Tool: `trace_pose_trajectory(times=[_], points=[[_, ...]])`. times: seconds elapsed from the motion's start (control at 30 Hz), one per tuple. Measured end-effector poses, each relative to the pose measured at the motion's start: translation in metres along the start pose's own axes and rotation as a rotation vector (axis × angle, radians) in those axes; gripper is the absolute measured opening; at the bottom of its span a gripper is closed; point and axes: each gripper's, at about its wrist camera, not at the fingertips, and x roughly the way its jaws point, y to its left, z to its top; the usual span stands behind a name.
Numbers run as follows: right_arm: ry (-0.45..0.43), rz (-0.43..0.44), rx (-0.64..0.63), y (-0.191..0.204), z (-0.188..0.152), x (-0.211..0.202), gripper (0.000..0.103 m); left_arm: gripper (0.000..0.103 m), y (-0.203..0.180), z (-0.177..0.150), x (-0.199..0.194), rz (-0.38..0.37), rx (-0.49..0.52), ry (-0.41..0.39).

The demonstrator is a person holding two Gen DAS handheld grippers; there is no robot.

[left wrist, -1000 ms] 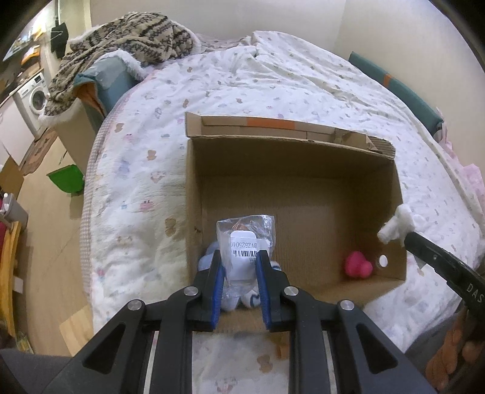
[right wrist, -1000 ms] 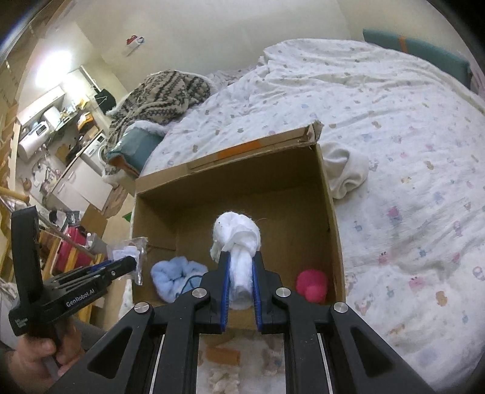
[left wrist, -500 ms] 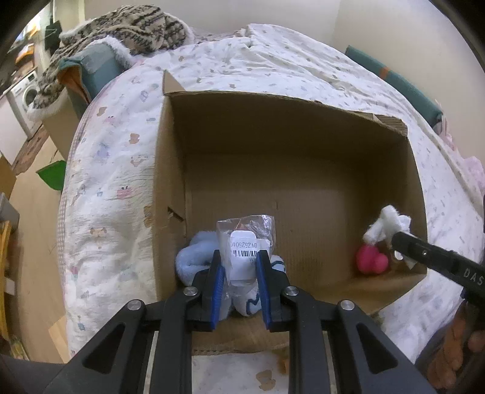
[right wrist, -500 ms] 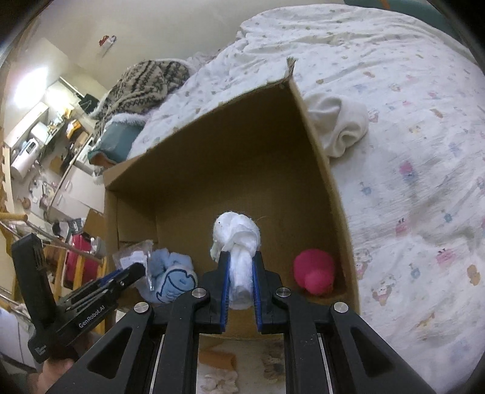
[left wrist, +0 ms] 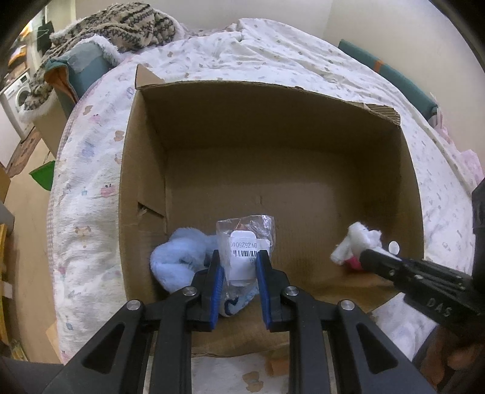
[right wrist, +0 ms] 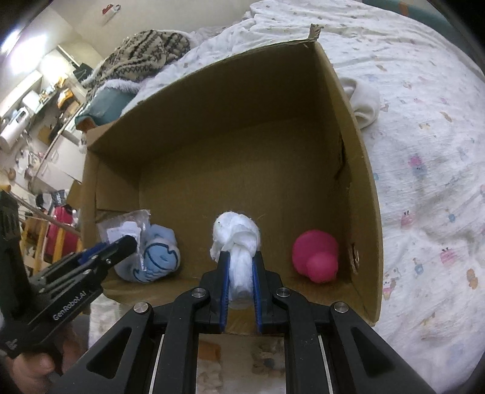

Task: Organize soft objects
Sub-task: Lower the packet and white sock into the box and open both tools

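Nearest to us, the left gripper is clamped on a clear plastic packet with a barcode label; the packet stands upright between the blue pads, its long axis running up and away from the fingers. The right gripper is closed on a knotted white cloth, whose long axis also runs along the fingers, with the knot at the far end pointing into the box (the lower end is hidden between the pads).

Both held things hang just inside the near wall of the cardboard box. On the box floor behind the packet lies a light blue plush, pressed into the near left corner; the packet covers part of it. At the near right corner sits a pink toy, which in the left view is almost wholly hidden behind the white cloth.

Compared with 1 second ago, both grippers have come closer and lower: the box now fills each view and the folded-back flap with orange tape is out of sight.

The box rests on a bed under a printed quilt. A cream cloth lies just outside the right wall, partly cut off by it. Farthest off is a patterned knit blanket.
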Motion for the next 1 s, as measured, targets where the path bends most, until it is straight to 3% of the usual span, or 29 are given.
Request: trace_pose_trajectory(times=[0.4,0.6,0.67,0.73,1.0], points=[[0.010,-0.013,-0.022,0.005,0.000,0.004,0.015,0.021,-0.005,-0.002,0.003,0.002,0.010,0.023],[0.002,-0.005,-0.004,0.000,0.000,0.001,0.015,0.039,-0.007,-0.003,0.002,0.003,0.015,0.013],[-0.003,0.000,0.000,-0.002,-0.001,-0.001,0.015,0.055,-0.008,-0.004,0.000,0.008,0.017,0.006],[-0.005,0.002,0.000,-0.004,-0.002,-0.003,0.015,0.061,-0.007,-0.005,-0.001,0.009,0.012,0.006],[-0.035,0.003,-0.010,-0.005,-0.003,-0.013,0.023,0.062,-0.006,-0.006,-0.001,-0.009,0.001,0.027]])
